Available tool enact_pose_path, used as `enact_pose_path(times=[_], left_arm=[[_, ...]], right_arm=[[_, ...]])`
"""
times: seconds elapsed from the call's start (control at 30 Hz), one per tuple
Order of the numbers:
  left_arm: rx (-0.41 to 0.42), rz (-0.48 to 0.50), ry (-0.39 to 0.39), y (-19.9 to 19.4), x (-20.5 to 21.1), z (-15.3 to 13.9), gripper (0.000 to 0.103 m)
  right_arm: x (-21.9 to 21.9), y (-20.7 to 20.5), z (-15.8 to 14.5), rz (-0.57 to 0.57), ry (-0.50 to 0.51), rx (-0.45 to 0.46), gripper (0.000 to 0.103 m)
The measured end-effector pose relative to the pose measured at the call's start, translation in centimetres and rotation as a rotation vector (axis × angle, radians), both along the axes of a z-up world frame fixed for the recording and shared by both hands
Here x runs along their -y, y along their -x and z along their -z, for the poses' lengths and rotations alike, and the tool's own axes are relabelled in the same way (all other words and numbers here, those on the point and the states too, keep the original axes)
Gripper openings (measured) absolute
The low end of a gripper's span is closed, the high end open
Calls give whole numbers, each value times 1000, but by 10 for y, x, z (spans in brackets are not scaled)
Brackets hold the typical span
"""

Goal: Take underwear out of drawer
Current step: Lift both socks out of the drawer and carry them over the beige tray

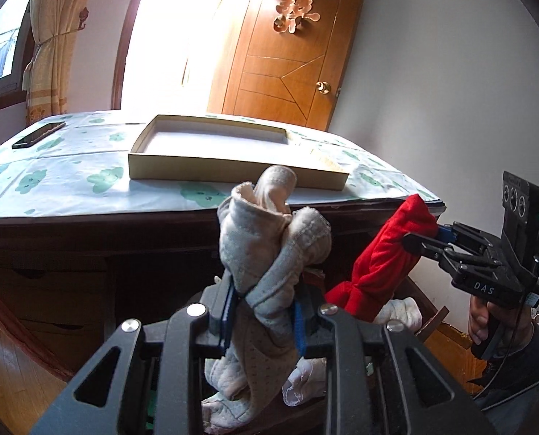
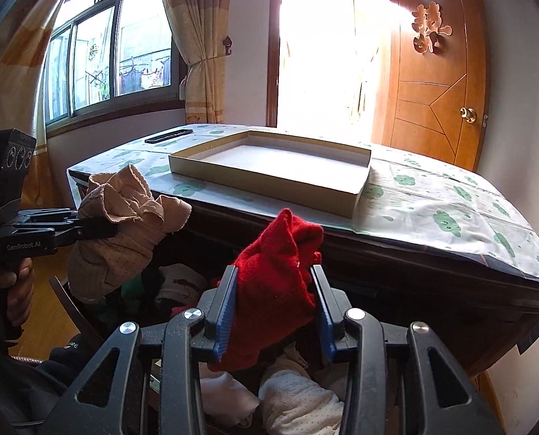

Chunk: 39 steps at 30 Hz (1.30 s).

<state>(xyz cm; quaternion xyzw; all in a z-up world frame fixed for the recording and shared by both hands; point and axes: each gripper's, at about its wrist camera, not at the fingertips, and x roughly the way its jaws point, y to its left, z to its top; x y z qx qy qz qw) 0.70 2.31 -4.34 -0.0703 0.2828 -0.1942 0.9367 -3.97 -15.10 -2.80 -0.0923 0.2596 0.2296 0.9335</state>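
Note:
My left gripper (image 1: 264, 311) is shut on a grey-beige dotted pair of underwear (image 1: 269, 239) and holds it up in front of the desk; it also shows in the right wrist view (image 2: 124, 224). My right gripper (image 2: 274, 301) is shut on a red pair of underwear (image 2: 280, 272), lifted above the open drawer (image 2: 70, 301); the red pair shows in the left wrist view (image 1: 381, 257) at the right. More folded white and beige underwear (image 2: 298, 398) lies in the drawer below both grippers.
A shallow cardboard box lid (image 1: 211, 174) lies on the desk, whose top is covered with a green-patterned sheet (image 2: 450, 210). A black phone (image 1: 39, 134) lies at the far left corner. Closed desk drawers (image 1: 52, 290) are at the left. A wooden door (image 1: 287, 54) stands behind.

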Motion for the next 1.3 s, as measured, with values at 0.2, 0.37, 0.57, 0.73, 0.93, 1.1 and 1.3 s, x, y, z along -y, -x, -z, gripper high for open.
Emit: enact_pose_path(times=[0.2, 0.37, 0.57, 0.73, 0.93, 1.1, 1.3], left_arm=[[38, 4, -7, -2, 2, -14, 24], [63, 0, 0, -5, 3, -24, 24], [82, 4, -9, -12, 5, -33, 24], [90, 9, -6, -19, 6, -43, 24], [124, 11, -17, -24, 11, -57, 24], [139, 0, -25, -33, 14, -66, 24], [157, -30, -58, -46, 18, -76, 24]], right_arm=[[-1, 2, -12, -14, -4, 25, 41], [-3, 0, -22, -27, -4, 47, 41], [-5, -4, -31, -45, 13, 72, 41], [-6, -9, -41, -58, 20, 92, 41], [-5, -15, -53, -67, 13, 112, 41], [-5, -20, -61, -70, 18, 135, 41], [-4, -27, -71, -72, 19, 163, 41]])
